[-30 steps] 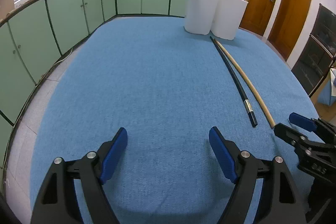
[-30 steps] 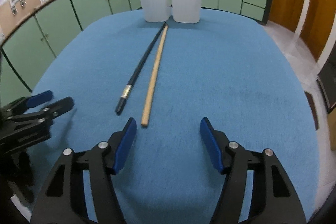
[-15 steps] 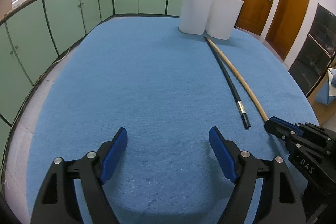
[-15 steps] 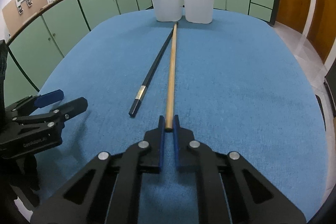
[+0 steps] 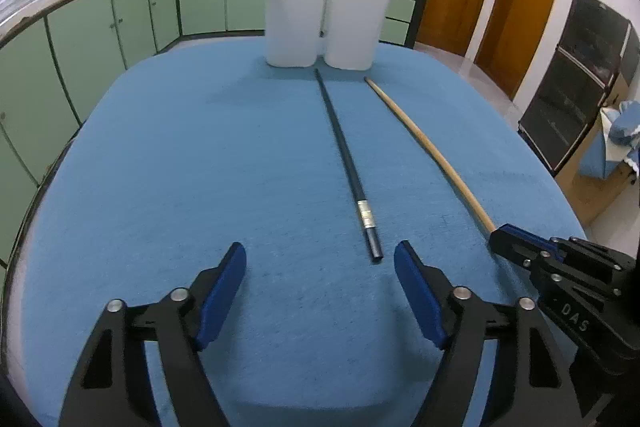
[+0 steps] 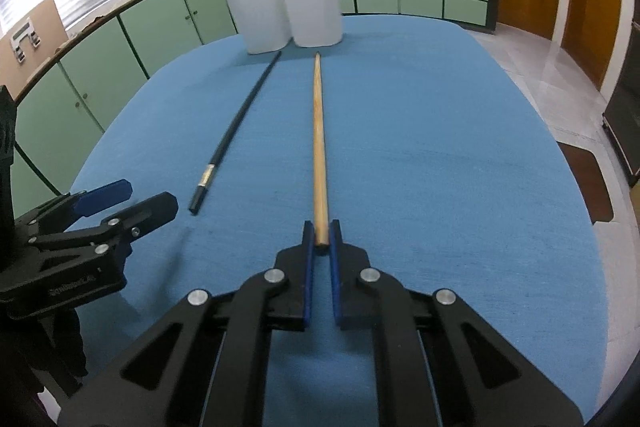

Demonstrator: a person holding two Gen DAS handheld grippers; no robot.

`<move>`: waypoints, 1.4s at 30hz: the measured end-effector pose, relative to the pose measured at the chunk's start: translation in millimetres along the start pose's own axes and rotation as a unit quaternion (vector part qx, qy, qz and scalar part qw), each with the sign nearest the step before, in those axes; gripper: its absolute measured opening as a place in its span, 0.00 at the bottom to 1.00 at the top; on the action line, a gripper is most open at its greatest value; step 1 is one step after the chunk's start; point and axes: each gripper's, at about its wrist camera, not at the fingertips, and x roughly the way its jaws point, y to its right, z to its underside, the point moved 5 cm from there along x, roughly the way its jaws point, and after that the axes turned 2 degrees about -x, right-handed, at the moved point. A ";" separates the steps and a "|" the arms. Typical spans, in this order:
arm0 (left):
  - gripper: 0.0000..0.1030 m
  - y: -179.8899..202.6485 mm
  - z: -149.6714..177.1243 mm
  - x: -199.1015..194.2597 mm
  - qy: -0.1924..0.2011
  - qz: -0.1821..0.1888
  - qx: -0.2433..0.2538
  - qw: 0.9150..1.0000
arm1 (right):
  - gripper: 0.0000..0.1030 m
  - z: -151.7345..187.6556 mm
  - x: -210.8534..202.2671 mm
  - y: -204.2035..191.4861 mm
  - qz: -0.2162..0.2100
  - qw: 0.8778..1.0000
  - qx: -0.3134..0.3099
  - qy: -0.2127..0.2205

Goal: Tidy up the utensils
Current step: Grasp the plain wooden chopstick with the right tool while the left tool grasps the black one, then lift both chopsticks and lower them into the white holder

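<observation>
Blue-padded black left gripper (image 5: 320,281), jaws closing on nothing, frames a black chopstick (image 5: 347,163) at centre; lower right, the right gripper (image 5: 498,237) clamps a wooden chopstick (image 5: 424,141) on blue tablecloth (image 5: 180,167).

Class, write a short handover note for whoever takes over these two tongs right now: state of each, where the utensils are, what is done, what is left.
Right tongs: shut on the near end of the wooden chopstick, which lies on the blue table.
Left tongs: closing, nothing between them; the black chopstick lies just ahead.
Done: some chopsticks already stand in the white holders at the far end.
Left: lift the wooden chopstick into a holder, then grip and stow the black one.
</observation>
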 end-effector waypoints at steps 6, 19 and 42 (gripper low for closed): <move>0.62 10.1 -0.9 13.3 -0.011 -0.014 0.010 1.000 | 0.06 0.6 0.4 11.9 0.003 1.000 -0.002 0.001; 0.17 26.6 -1.1 13.8 -0.001 -0.039 0.027 0.999 | 0.07 -0.5 5.8 14.3 -0.003 1.000 -0.002 -0.001; 0.06 21.3 -18.1 -38.7 0.053 -0.035 0.027 0.998 | 0.06 -11.8 -29.1 12.0 -0.012 0.999 -0.007 0.032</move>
